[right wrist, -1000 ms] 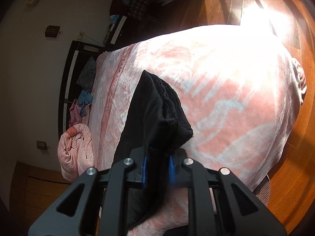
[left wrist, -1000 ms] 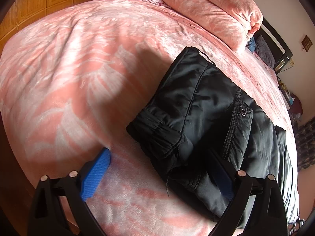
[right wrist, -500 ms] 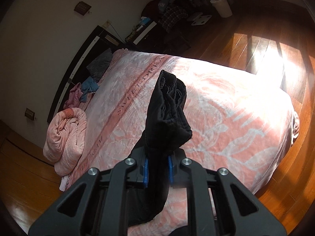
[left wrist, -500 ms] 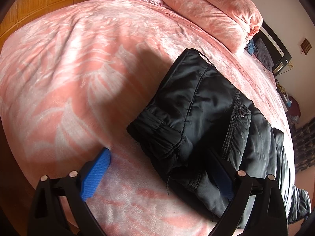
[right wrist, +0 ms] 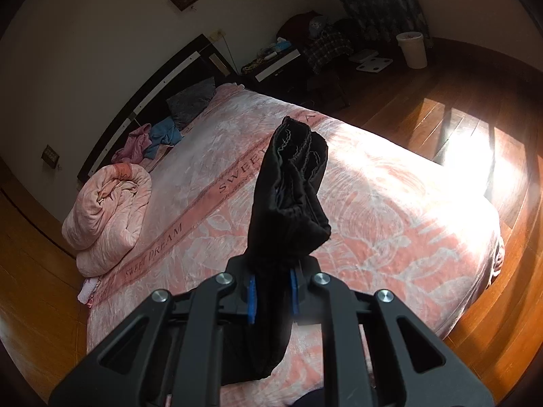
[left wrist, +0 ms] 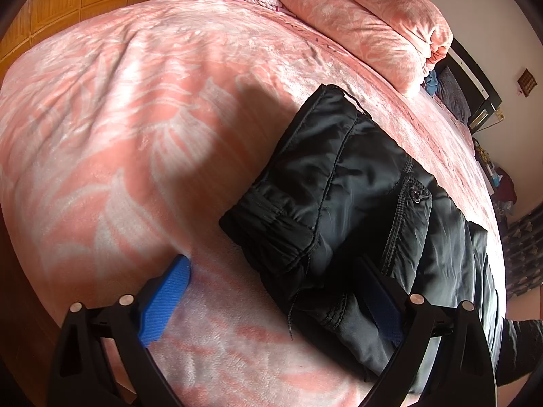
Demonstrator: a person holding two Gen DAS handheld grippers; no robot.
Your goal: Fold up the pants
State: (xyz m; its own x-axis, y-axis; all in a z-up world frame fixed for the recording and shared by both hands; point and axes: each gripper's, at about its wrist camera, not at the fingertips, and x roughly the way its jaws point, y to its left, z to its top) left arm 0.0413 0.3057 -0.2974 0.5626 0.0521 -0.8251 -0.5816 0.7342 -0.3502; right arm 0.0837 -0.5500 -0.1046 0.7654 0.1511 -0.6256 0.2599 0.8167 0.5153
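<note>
Fingers pinching pants appear only right-side.

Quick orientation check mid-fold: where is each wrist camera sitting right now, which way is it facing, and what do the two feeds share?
Left wrist: low over the bed's near edge, angled down at the waist end of the black pants on the pink blanket; left gripper jaws wide open.
Right wrist: raised above the bed, facing the headboard and wooden floor; right gripper shut on the pant cuffs.
Shared: the pants, blanket and rolled pink quilt.
</note>
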